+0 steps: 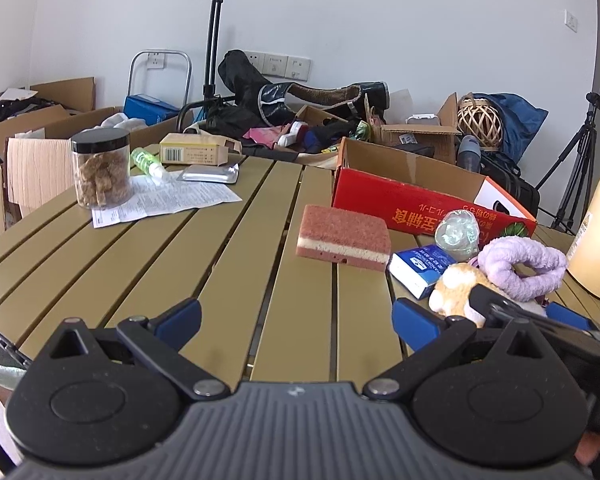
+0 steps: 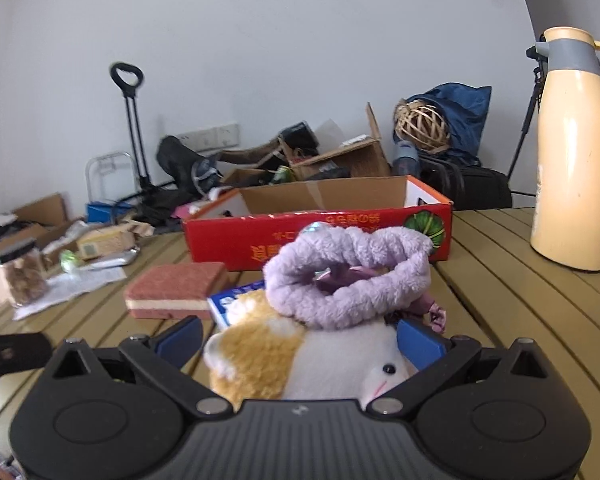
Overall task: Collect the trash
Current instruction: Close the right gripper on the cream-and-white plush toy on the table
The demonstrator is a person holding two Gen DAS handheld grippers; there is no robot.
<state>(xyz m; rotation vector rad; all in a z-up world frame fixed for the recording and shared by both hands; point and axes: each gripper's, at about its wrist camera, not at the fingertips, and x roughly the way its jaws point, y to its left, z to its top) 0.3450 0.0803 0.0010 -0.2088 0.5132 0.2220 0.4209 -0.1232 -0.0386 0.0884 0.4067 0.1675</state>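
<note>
My left gripper (image 1: 296, 320) is open and empty above the slatted table (image 1: 160, 264). My right gripper (image 2: 300, 340) is open with a white and orange plush toy (image 2: 300, 360) lying between its fingers; whether the pads touch it I cannot tell. A purple fluffy ring (image 2: 348, 280) rests on the toy. Beside them lie a blue tissue pack (image 1: 418, 266), a crumpled clear wrapper (image 1: 458, 234) and a pink sponge (image 1: 342, 238). At the far left lie a printed paper sheet (image 1: 168, 200), a silver foil packet (image 1: 210, 175), a small green bottle (image 1: 146, 160) and a yellow carton (image 1: 198, 150).
An open red cardboard box (image 1: 420, 200) stands behind the sponge. A jar of brown snacks (image 1: 100, 168) stands far left. A tall cream thermos (image 2: 572, 160) stands at the right. Cardboard boxes, bags, a trolley and a tripod crowd the floor beyond.
</note>
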